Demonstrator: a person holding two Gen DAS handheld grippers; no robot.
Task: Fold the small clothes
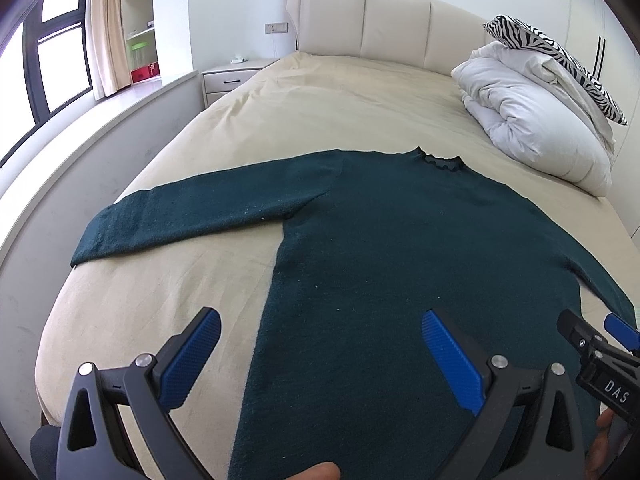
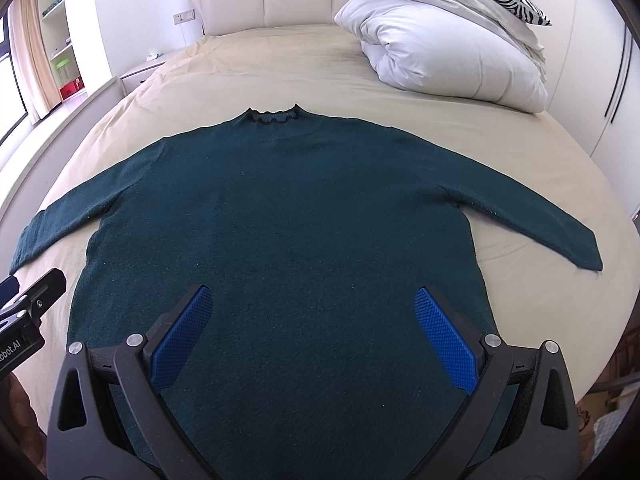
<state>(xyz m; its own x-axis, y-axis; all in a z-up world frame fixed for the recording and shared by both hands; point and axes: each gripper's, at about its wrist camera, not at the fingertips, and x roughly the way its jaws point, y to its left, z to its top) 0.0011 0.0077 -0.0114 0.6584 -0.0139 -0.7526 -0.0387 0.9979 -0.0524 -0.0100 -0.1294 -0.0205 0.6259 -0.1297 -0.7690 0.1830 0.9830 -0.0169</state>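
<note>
Dark green sweater (image 2: pixel 280 216) spread flat, face up or down impossible to tell, on the beige bed (image 2: pixel 344 80), collar toward the far headboard, hem toward the near edge, both sleeves stretched out left and right. Left gripper (image 1: pixel 320 354) hovering over the near left part of the body, jaws wide apart, nothing between them; right gripper (image 2: pixel 314 330) likewise over the near middle, jaws wide apart and empty. Knit looks soft, limp and fairly light, likely to sag and drape once lifted, slightly grippy against the sheet rather than slippery, not fragile. Best taken, as a judgement, by a pinch at a sleeve cuff (image 2: pixel 588 260) or a shoulder seam, with the other claw on the hem corner of the same side, so the fold line stays straight. Hem itself hidden under the gripper bodies in both views; right sleeve cut off behind the right gripper's tip in the left wrist view. White duvet (image 2: pixel 452 48) and zebra pillow (image 1: pixel 560 60) piled far right, well apart from the sweater.
</note>
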